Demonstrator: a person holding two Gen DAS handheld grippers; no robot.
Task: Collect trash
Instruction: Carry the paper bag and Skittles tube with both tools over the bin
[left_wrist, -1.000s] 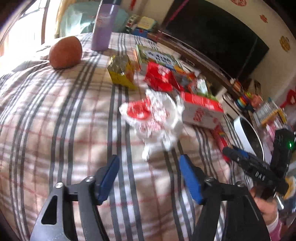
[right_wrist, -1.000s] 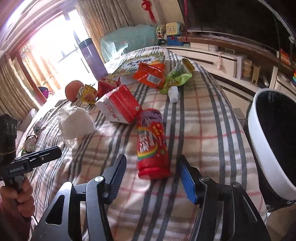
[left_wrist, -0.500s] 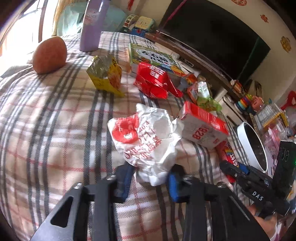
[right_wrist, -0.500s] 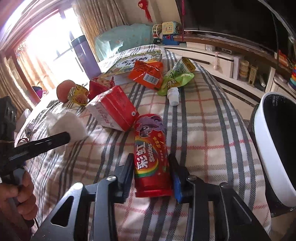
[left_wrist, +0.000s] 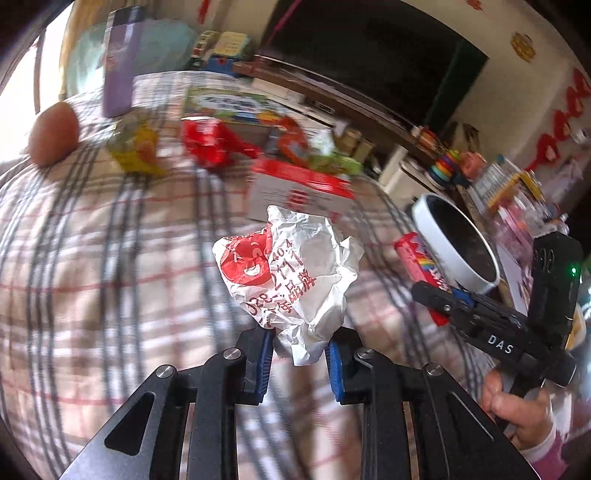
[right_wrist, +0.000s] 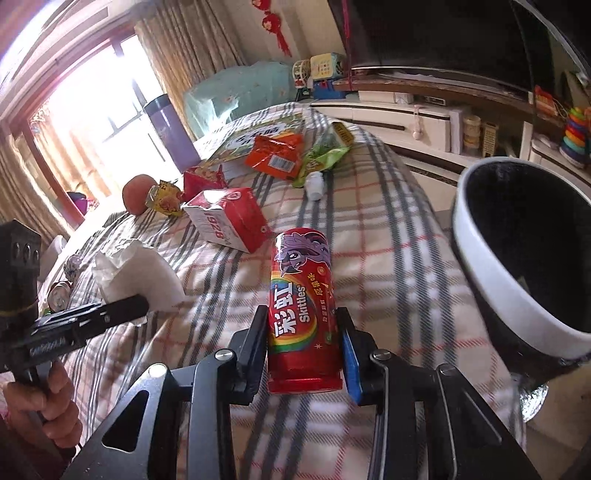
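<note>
My left gripper (left_wrist: 299, 350) is shut on a crumpled white wrapper with red print (left_wrist: 291, 280) and holds it above the plaid tablecloth (left_wrist: 92, 258). My right gripper (right_wrist: 304, 345) is shut on a red Skittles tube (right_wrist: 303, 306), held just above the cloth. The tube also shows in the left wrist view (left_wrist: 421, 266), next to the bin. The wrapper shows in the right wrist view (right_wrist: 136, 273), at the left gripper's tip. A white-rimmed black trash bin (right_wrist: 524, 258) stands off the table's right edge; it also shows in the left wrist view (left_wrist: 454, 243).
On the table lie a red-and-white carton (right_wrist: 225, 218), an orange snack bag (right_wrist: 275, 155), a green packet (right_wrist: 325, 155), a small white bottle (right_wrist: 314, 184), a yellow wrapper (right_wrist: 166, 195), an apple (right_wrist: 138, 188) and a purple flask (right_wrist: 171, 136). A TV cabinet (right_wrist: 424, 114) stands behind.
Both grippers have closed fully on their items and lifted them. The left one has carried the wrapper up and to the right, toward the bin. The right holds the tube nearer the bin.
</note>
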